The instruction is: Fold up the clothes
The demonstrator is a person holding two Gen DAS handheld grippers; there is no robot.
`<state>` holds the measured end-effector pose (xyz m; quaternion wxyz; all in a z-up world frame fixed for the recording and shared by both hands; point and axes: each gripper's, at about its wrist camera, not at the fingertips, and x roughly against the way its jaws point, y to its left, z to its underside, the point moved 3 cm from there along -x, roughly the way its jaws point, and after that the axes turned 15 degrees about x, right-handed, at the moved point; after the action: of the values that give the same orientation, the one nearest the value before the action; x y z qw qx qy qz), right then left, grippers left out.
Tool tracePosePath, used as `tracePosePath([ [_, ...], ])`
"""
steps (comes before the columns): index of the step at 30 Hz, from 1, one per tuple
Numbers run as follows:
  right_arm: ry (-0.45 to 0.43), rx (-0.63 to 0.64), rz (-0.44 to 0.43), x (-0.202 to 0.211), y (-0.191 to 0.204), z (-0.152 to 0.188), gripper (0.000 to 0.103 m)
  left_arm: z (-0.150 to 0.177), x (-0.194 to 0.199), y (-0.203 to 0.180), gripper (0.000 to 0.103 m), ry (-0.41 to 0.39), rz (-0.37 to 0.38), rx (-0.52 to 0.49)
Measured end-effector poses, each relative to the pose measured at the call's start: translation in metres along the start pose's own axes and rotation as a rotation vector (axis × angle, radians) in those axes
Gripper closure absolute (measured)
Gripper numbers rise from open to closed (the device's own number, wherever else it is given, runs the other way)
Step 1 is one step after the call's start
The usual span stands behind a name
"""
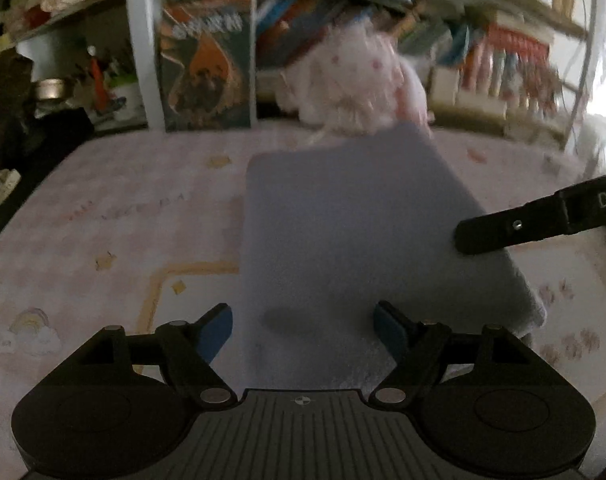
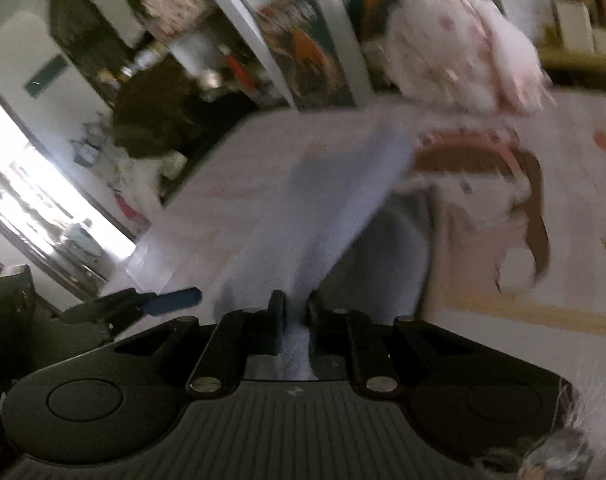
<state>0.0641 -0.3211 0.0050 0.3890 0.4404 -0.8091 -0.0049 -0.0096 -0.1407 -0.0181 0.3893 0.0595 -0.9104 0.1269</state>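
Note:
A pale blue-grey cloth lies folded in a rectangle on the pink patterned bed sheet. My left gripper is open, its blue-padded fingers apart over the cloth's near edge, holding nothing. My right gripper is shut on the cloth, pinching its edge and lifting it off the sheet; its black finger shows in the left wrist view at the cloth's right edge. The left gripper's blue finger shows in the right wrist view.
A fluffy pink-white garment is heaped at the far edge of the bed, also in the right wrist view. Behind it stands a shelf with books and an upright box. Dark clutter sits at left.

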Motion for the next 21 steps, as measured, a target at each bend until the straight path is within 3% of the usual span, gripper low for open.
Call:
tracePosePath([
  [3, 0.092, -0.081, 0.033, -0.022, -0.020, 0.020, 0.092, 0.007, -0.004, 0.005, 0.022, 0.030, 0.011, 0.050],
  [6, 0.081, -0.070, 0.045, -0.021, -0.019, 0.017, 0.092, 0.005, 0.001, 0.006, 0.023, 0.020, 0.014, 0.038],
  [10, 0.065, -0.052, 0.060, -0.020, -0.018, 0.012, 0.091, -0.009, 0.015, 0.005, 0.022, -0.070, -0.007, 0.007],
  [15, 0.044, -0.030, 0.079, -0.017, -0.016, 0.005, 0.077, -0.021, 0.020, 0.001, 0.017, -0.132, 0.009, 0.011],
  [17, 0.036, -0.021, 0.087, -0.016, -0.015, 0.003, 0.077, -0.022, 0.016, -0.001, 0.017, -0.128, 0.002, 0.001],
  [19, 0.061, -0.022, 0.078, -0.021, -0.017, 0.001, 0.091, -0.022, 0.010, -0.004, 0.017, -0.116, -0.021, -0.019],
  [21, 0.045, 0.014, 0.077, -0.015, -0.009, -0.002, 0.092, -0.022, 0.009, -0.005, 0.017, -0.115, -0.026, -0.028],
])
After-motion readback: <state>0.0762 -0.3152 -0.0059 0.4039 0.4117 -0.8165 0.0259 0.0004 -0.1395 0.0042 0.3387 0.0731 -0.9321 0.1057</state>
